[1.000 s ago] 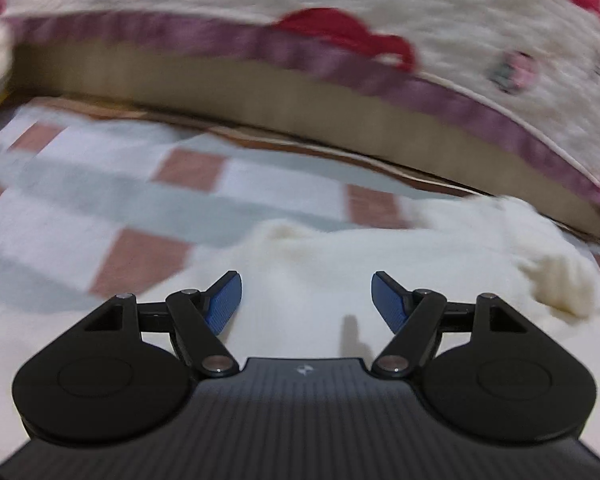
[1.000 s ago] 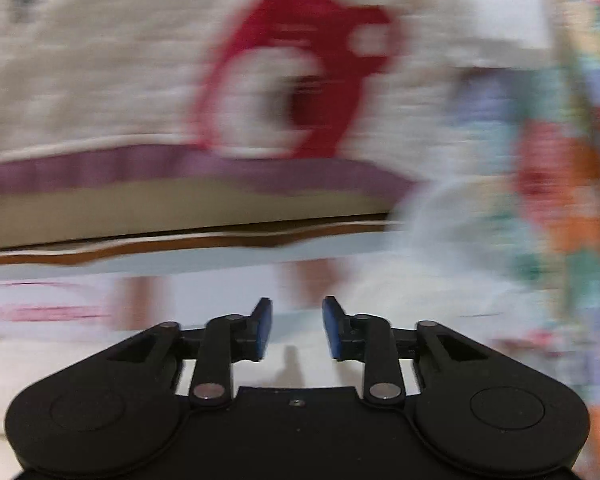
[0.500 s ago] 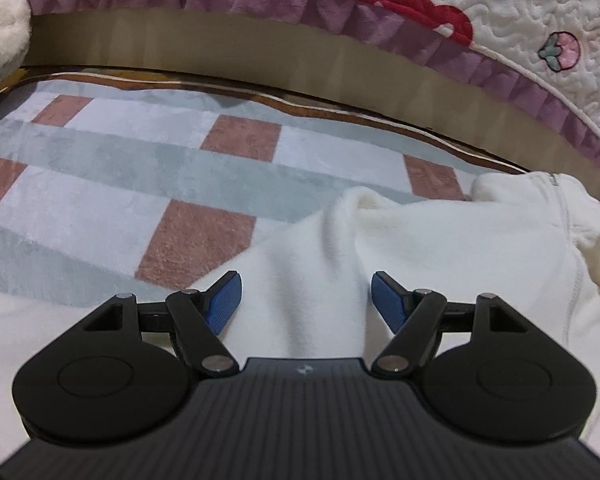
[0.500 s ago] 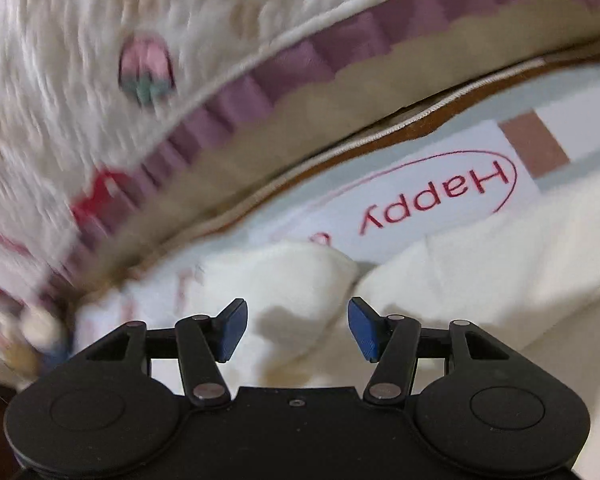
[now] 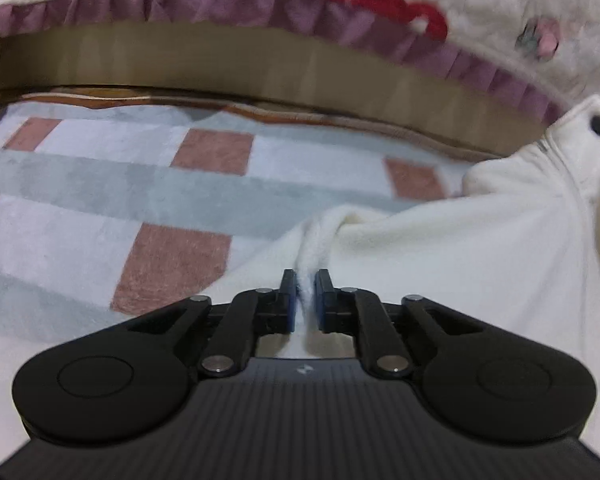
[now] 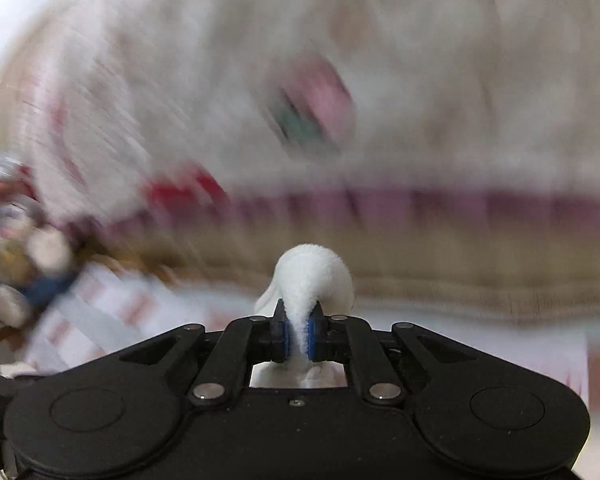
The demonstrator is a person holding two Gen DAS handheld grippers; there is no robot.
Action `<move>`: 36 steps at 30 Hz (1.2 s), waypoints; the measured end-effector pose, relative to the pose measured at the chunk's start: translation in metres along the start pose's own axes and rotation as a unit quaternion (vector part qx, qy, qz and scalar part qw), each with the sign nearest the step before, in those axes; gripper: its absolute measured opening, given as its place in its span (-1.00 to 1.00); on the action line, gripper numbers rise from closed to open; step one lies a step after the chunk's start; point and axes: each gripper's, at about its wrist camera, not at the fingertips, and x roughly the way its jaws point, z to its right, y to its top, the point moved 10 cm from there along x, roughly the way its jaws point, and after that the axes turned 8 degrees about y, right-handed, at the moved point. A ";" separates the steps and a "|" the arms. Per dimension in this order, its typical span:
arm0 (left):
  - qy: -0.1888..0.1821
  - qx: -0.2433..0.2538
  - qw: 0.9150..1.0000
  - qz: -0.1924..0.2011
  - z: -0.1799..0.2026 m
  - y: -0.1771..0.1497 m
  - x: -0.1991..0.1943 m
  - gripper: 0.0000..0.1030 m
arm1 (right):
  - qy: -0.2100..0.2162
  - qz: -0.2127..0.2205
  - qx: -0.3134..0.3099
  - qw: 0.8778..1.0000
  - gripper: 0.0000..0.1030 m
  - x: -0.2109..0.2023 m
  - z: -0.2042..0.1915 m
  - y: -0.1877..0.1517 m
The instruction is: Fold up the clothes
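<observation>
A cream fleece garment (image 5: 460, 248) with a zip lies on a checked rug (image 5: 100, 200), spreading from the middle to the right of the left wrist view. My left gripper (image 5: 305, 296) is shut on a raised ridge of that fleece, which runs up between the blue pads. In the right wrist view, my right gripper (image 6: 298, 330) is shut on a bunched fold of the cream fleece garment (image 6: 312, 276), which bulges above the fingertips. That view is heavily motion-blurred.
A bed edge with a quilted cover and purple frill (image 5: 340, 12) runs across the back, over a tan base (image 5: 220, 64). In the blurred right wrist view, a soft toy (image 6: 24, 276) sits at the left by the rug.
Both grippers have gone from open to shut, each pinching fleece. The right gripper has swung with its fold, and its view is now blurred.
</observation>
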 end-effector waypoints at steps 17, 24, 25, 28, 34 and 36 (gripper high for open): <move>0.062 -0.036 0.997 0.025 -0.027 0.000 0.006 -0.77 | -0.244 -0.085 0.001 0.966 -0.35 -0.041 0.100 -0.028; 0.057 -0.038 0.997 0.025 -0.027 0.005 0.002 -0.79 | -0.200 -0.119 0.001 0.973 -0.25 -0.094 0.085 -0.084; 0.054 -0.043 0.997 0.022 -0.027 0.005 0.002 -0.79 | -0.197 -0.134 -0.009 0.971 -0.25 -0.095 0.082 -0.095; 0.050 -0.045 0.998 0.015 -0.026 0.003 0.004 -0.79 | -0.171 -0.141 0.009 0.975 -0.21 -0.083 0.072 -0.106; 0.041 -0.046 0.998 -0.011 -0.027 -0.011 0.009 -0.80 | -0.174 -0.238 -0.083 0.952 -0.07 -0.023 0.052 -0.150; 0.042 -0.042 0.998 -0.016 -0.028 -0.014 0.010 -0.79 | -0.184 -0.217 -0.088 0.955 -0.17 -0.019 0.048 -0.150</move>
